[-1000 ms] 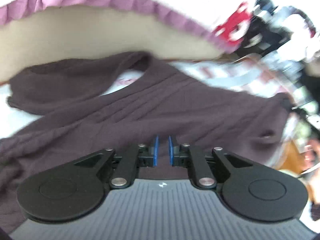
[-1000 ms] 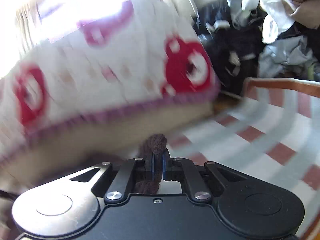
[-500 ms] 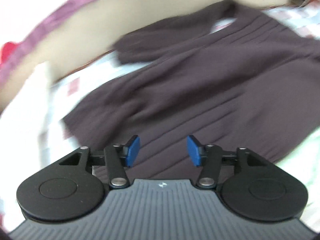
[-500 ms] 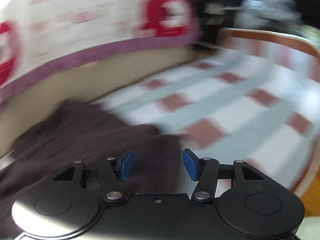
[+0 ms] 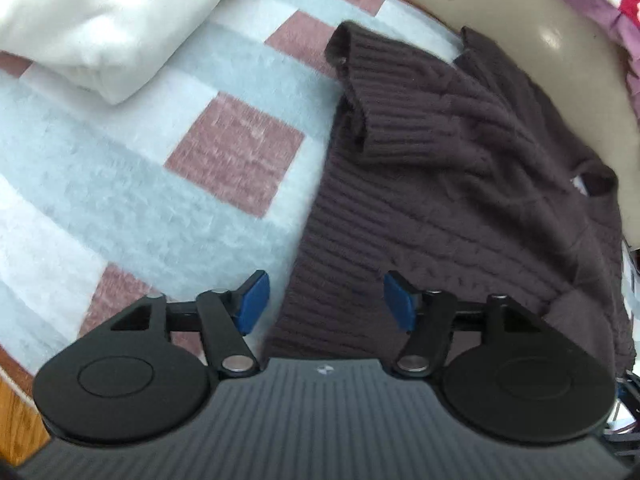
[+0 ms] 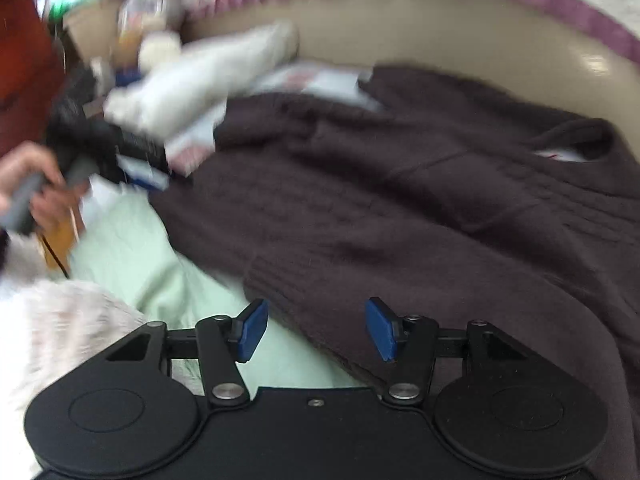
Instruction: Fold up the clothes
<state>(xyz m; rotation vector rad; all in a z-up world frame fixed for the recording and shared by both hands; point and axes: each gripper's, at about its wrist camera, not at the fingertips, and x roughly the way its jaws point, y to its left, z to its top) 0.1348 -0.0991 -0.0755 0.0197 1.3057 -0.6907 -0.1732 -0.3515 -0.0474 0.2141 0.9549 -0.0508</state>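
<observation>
1. While both grippers hang above the bed with nothing between their blue pads, the dark brown ribbed sweater lies spread on the checked blanket, and every place below is given relative to that sweater.
2. The left gripper has its jaws spread wide; it hovers over the sweater's ribbed hem edge, one pad over the blanket beside the sweater and the other over the knit.
3. A sleeve cuff is folded back onto the sweater's body, on the side away from the left gripper.
4. A white pillow rests on the blanket, well apart from the sweater, past the cuff side.
5. The right gripper is also spread wide, empty, poised above the sweater's lower edge, where the knit meets a pale green cloth.
6. The sweater's neck opening shows at its far side, near a beige padded edge trimmed in purple.
7. The person's left hand shows blurred, beyond the sweater's side.
</observation>
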